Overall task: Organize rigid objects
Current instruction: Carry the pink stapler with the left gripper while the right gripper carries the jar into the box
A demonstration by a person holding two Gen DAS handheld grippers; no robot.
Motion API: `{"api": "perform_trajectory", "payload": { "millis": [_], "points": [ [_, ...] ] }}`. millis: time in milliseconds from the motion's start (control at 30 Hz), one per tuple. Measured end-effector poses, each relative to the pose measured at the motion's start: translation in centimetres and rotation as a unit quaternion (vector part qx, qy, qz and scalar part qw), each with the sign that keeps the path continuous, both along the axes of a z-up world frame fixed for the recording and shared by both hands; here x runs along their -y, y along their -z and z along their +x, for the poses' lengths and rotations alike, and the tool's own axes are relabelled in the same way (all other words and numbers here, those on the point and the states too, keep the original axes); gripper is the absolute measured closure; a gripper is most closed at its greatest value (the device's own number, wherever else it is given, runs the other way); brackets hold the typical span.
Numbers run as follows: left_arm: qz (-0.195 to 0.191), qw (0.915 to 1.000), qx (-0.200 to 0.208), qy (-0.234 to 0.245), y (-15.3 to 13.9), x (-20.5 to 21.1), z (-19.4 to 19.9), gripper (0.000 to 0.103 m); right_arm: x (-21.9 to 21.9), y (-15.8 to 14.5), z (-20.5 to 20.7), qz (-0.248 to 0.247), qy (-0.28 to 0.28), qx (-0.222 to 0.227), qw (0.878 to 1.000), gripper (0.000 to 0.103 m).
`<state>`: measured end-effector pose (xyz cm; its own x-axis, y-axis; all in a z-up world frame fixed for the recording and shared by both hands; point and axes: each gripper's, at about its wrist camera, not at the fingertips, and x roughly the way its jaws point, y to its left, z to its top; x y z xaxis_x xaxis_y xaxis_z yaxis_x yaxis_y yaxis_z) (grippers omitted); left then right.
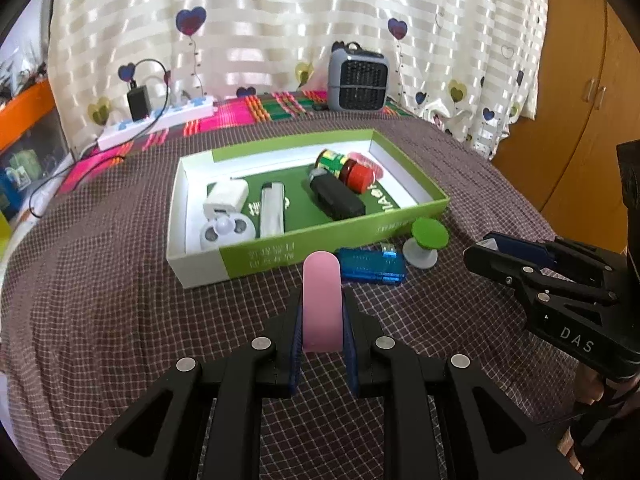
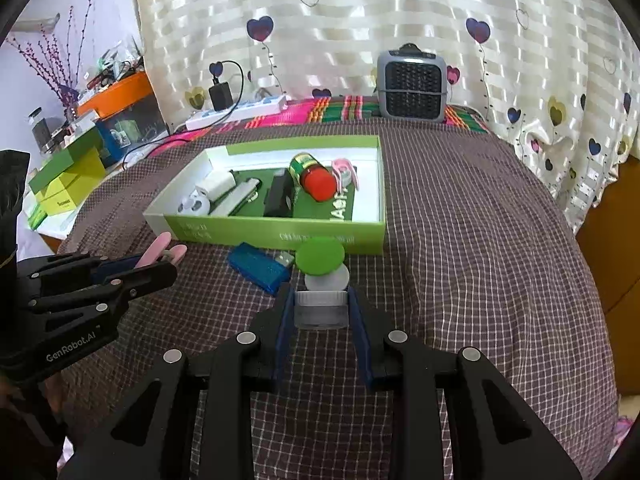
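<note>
The left gripper clasps a flat pink rounded plastic piece; the right gripper clasps a small clear jar with a white cap. Both hover above the checked brown cloth on the bench. Between them and the shallow green-and-white cardboard box lie a translucent blue USB stick and a green-topped grey knob, just beside the box's near wall.

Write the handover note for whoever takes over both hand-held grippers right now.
Left hand-held gripper: shut on a pink clip, raised short of the green box.
Right hand-held gripper: shut on a small clear jar.
Done: white charger, lighter, black device, red-capped bottle and others lie in the box.
Left: drop both held items in, then the blue USB stick and green-topped knob beside the box.
</note>
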<state>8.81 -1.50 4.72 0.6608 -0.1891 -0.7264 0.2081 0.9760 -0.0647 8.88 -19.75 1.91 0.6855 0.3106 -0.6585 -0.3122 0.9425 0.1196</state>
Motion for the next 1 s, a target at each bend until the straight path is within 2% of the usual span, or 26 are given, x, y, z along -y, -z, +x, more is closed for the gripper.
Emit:
{"api": "perform_trajectory", "payload": {
  "millis": [500,1000],
  "points": [
    [-0.005,0.9997,0.025,-0.007,-2.7,-0.7,2.2,0.086,-0.6,-2.9,1.4,0.014,-0.012,0.022,1.0,0.074],
    [-0.009,0.9994,0.028,-0.019,-3.3,-2.1,5.0,0.086,-1.1,-3.8,3.8,0.012,-0.012,0.023,1.0,0.074]
  ]
}}
